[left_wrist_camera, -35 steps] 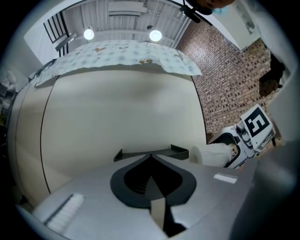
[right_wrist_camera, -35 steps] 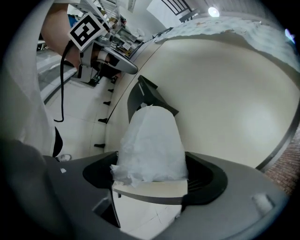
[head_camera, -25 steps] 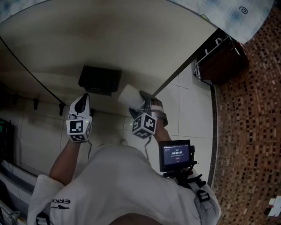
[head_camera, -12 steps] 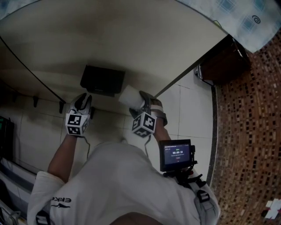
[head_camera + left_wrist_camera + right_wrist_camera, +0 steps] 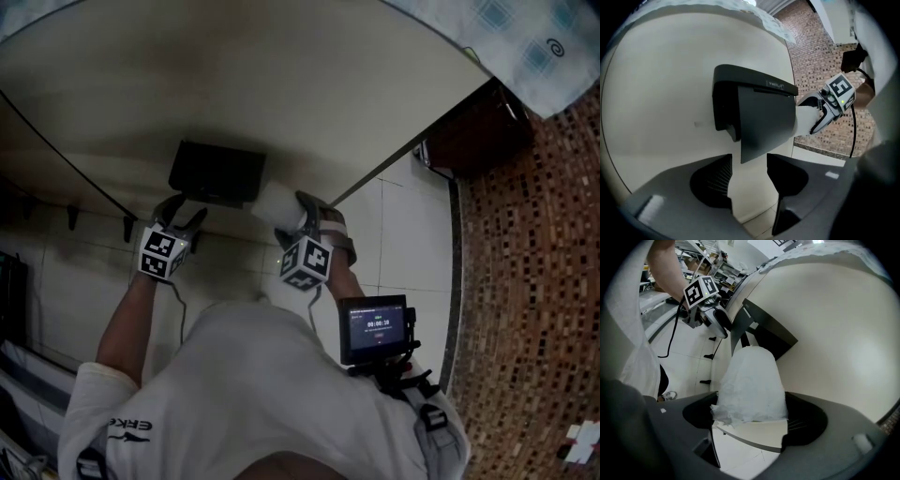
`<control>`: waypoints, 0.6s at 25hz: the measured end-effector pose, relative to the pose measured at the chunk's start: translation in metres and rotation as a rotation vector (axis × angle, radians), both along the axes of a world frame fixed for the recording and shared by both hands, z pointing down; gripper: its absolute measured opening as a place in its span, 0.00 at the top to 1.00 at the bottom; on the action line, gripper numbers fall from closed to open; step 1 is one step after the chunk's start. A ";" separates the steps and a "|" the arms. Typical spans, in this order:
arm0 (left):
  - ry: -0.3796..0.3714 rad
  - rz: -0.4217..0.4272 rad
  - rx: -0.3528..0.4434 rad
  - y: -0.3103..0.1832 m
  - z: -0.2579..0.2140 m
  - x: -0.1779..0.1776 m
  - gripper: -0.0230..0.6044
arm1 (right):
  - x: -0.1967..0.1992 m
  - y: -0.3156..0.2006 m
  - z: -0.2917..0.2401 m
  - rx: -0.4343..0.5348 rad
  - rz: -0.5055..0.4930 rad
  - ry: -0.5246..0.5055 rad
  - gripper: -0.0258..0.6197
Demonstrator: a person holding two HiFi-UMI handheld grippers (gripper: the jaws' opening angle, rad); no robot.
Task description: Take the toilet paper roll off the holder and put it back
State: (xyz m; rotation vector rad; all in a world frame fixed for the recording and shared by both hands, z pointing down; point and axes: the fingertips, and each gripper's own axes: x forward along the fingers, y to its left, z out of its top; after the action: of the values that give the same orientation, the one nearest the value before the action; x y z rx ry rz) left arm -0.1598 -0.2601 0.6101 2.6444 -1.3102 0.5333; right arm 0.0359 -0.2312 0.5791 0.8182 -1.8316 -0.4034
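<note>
A black holder (image 5: 216, 172) with a hinged flap (image 5: 764, 119) is fixed to the cream wall. My left gripper (image 5: 178, 217) is just below it. Its jaws have just been opening and now stand apart; the flap's lower edge hangs between their tips, untouched by the pads. The white toilet paper roll (image 5: 277, 202) is off the holder, to its right, and my right gripper (image 5: 298, 221) is shut on it. In the right gripper view the roll (image 5: 752, 383) fills the gap between the jaws, with a torn edge at its near end. The holder (image 5: 766, 331) lies beyond it.
The cream wall panel (image 5: 281, 84) runs diagonally and ends at a corner on the right. White floor tiles (image 5: 403, 234) lie below, and brown mosaic flooring (image 5: 534, 281) is at the far right. A dark rack (image 5: 473, 127) stands near the corner. Shelving with clutter (image 5: 701, 263) shows in the right gripper view.
The left gripper has come in under the holder and its jaws have gone from shut to spread. The right gripper with the roll has hardly moved.
</note>
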 end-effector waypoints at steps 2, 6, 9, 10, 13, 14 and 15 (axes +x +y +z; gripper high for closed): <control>-0.017 0.012 0.012 -0.001 -0.004 0.003 0.61 | 0.000 -0.002 0.000 0.002 -0.002 0.004 0.28; -0.036 0.038 0.017 0.004 -0.007 0.007 0.62 | -0.002 -0.001 -0.001 0.004 -0.012 0.012 0.28; -0.043 0.050 0.014 0.010 -0.008 0.009 0.62 | -0.004 0.000 -0.001 0.003 -0.025 0.014 0.28; -0.045 0.051 0.012 0.012 -0.008 0.009 0.62 | -0.004 0.000 0.000 0.003 -0.030 0.014 0.28; -0.055 0.052 0.004 0.020 -0.005 0.004 0.65 | -0.004 0.002 0.001 0.006 -0.046 0.017 0.28; -0.059 0.052 -0.001 0.024 -0.002 0.002 0.66 | -0.005 0.003 0.001 0.006 -0.053 0.017 0.28; -0.060 0.052 -0.004 0.027 -0.001 0.000 0.67 | -0.006 0.004 0.001 0.007 -0.061 0.017 0.28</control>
State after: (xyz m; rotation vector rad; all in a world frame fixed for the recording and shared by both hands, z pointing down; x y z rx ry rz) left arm -0.1595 -0.2329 0.6089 2.6856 -1.2576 0.6265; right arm 0.0299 -0.2276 0.5798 0.7627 -1.8436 -0.4545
